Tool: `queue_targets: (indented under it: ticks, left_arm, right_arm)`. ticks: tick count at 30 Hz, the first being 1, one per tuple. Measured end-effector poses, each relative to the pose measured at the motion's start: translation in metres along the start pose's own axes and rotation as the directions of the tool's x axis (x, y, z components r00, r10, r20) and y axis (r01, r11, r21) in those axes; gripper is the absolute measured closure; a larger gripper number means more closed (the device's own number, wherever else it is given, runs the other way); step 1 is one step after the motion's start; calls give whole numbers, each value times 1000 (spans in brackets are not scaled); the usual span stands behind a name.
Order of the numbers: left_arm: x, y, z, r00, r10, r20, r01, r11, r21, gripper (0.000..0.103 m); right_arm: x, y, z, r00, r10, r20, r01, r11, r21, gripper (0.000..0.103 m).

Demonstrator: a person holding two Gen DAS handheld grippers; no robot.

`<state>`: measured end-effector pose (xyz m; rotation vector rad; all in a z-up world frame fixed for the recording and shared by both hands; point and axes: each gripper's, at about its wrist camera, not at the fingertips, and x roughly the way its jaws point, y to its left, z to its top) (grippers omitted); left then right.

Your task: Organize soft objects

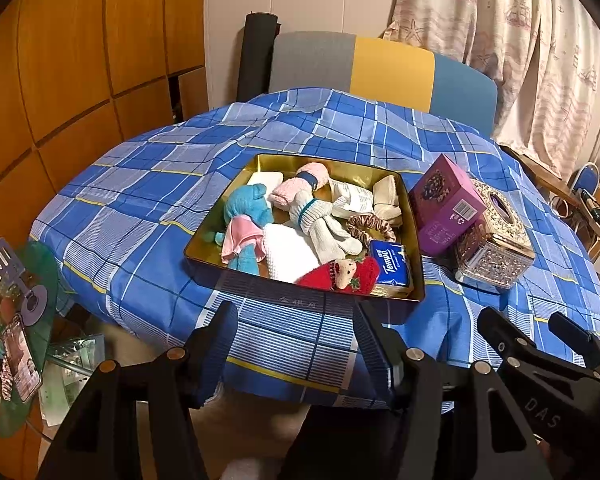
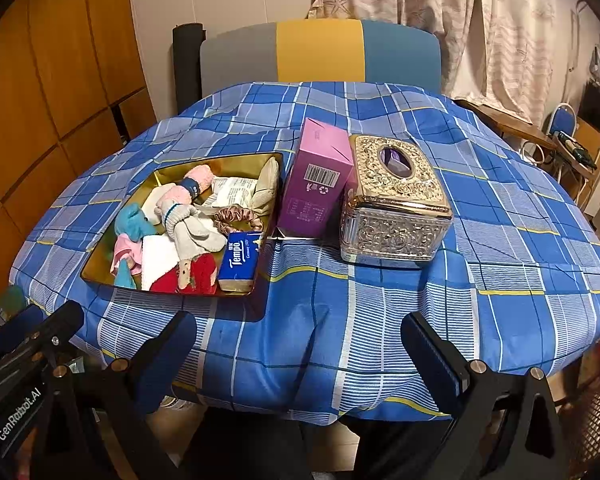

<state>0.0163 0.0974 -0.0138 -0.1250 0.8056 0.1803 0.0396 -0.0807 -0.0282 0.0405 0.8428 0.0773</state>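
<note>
Short of the gold tray [image 1: 414, 236], off the near edge of the checked tablecloth [image 1: 148, 208], the left gripper [image 1: 296, 344] is hanging with its jaws spread wide and nothing between them. Beside it the right gripper [image 2: 300, 354] is hovering likewise, jaws parted and empty, lined up nearer the silver tissue box [image 2: 392, 208] that is standing just right of the tray.

Every soft thing in sight is lying inside the tray: a blue plush toy [image 1: 246, 208] in a pink dress along the tray's left side, rolled pink and white cloths [image 1: 300, 192] across the middle, a white knitted glove [image 1: 328, 228] over them, a folded white towel [image 1: 290, 252] toward the near rim, a red knitted doll [image 1: 344, 274] at the near edge, a satin scrunchie [image 1: 370, 226] and a Tempo tissue pack [image 1: 392, 266] in the near right corner. A purple carton [image 1: 446, 204] is leaning between the tray's right rim and the tissue box.

This heap is fitting either a tray still waiting to be sorted out or one already filled, so no single move is certain. Any grasp into it is asking for care: coming down over one piece, pinching its bulk rather than a loose edge, and lifting slowly so neighbours tangled with it are not dragging along.
</note>
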Motion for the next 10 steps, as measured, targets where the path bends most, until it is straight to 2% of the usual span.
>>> queue_targets:
  ticks: [10]
  left_arm:
    - [-1,2,0,998,44,36,-43,999,-5,42]
  right_arm:
    - [3,-1,-1,1000,2,-12,-2,1000,5,0]
